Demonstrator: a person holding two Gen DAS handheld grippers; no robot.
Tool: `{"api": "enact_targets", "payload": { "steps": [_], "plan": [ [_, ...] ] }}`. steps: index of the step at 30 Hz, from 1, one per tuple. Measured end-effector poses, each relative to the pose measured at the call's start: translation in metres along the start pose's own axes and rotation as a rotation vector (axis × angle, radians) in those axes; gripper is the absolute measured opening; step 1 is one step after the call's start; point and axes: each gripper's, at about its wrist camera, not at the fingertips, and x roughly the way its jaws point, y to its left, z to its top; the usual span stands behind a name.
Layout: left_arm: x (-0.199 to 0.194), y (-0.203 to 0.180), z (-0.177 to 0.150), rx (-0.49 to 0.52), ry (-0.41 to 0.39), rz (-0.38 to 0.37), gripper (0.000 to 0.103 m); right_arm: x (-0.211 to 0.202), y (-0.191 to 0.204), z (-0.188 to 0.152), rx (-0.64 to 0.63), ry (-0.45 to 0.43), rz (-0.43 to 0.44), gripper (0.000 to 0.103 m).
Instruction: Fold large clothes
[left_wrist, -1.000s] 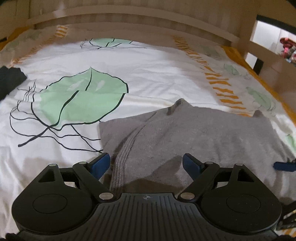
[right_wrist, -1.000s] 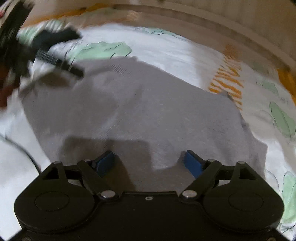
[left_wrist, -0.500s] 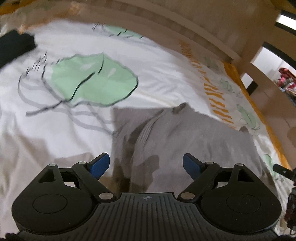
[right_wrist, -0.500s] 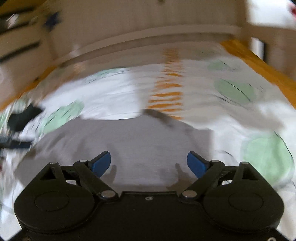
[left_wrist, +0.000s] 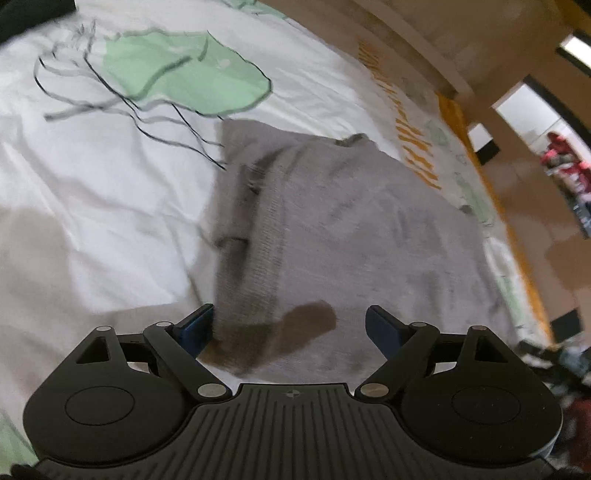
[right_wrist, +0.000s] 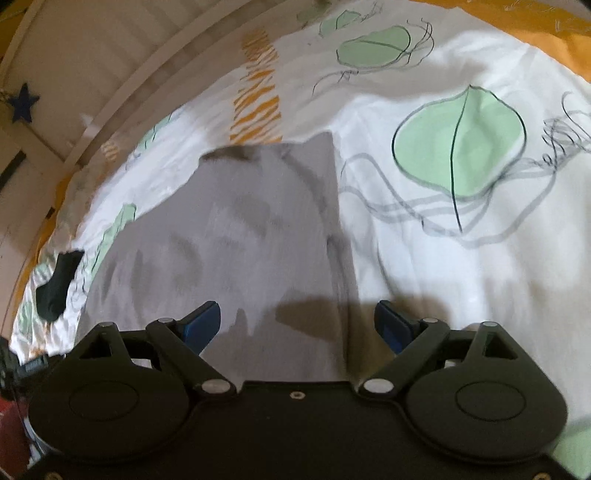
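A grey knit garment (left_wrist: 354, 229) lies folded flat on a white bedspread with green leaf prints (left_wrist: 110, 184). Its ribbed folded edge runs along the left side in the left wrist view. My left gripper (left_wrist: 290, 326) is open and empty, just above the garment's near edge. The garment also shows in the right wrist view (right_wrist: 236, 236), with its straight edge on the right. My right gripper (right_wrist: 297, 321) is open and empty over the garment's near right edge. Both views are motion-blurred.
A dark cloth item (right_wrist: 57, 280) lies on the bedspread at far left of the right wrist view. A wooden bed rail (left_wrist: 424, 44) runs along the far side. The bedspread's orange border (left_wrist: 491, 192) marks the bed's right edge.
Both grippers have swung to new angles over the garment. The left now looks from the garment's left end, the right from the opposite end. Both stayed open.
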Motion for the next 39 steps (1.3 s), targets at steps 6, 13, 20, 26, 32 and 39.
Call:
{"api": "enact_targets", "payload": {
  "steps": [6, 13, 20, 26, 32, 39],
  "plan": [
    [0.015, -0.001, -0.001, -0.033, -0.031, -0.043, 0.087, 0.005, 0.003, -0.014, 0.012, -0.003, 0.074, 0.095],
    [0.022, 0.004, 0.001, -0.098, -0.077, -0.070, 0.015, 0.025, -0.005, -0.016, 0.123, -0.044, 0.122, 0.031],
    [-0.013, -0.007, -0.006, -0.047, -0.121, -0.042, 0.010, 0.009, 0.010, -0.021, 0.050, -0.064, 0.045, 0.025],
    [-0.049, -0.006, -0.020, -0.054, -0.108, -0.056, 0.009, -0.019, 0.011, -0.034, 0.087, -0.102, 0.038, 0.023],
    [-0.083, -0.003, -0.041, -0.043, -0.061, -0.046, 0.010, -0.046, 0.022, -0.051, 0.078, -0.049, 0.070, 0.023],
    [-0.085, 0.004, -0.073, 0.113, 0.071, 0.180, 0.018, -0.060, 0.034, -0.084, -0.013, 0.141, 0.021, 0.036]
  ]
}}
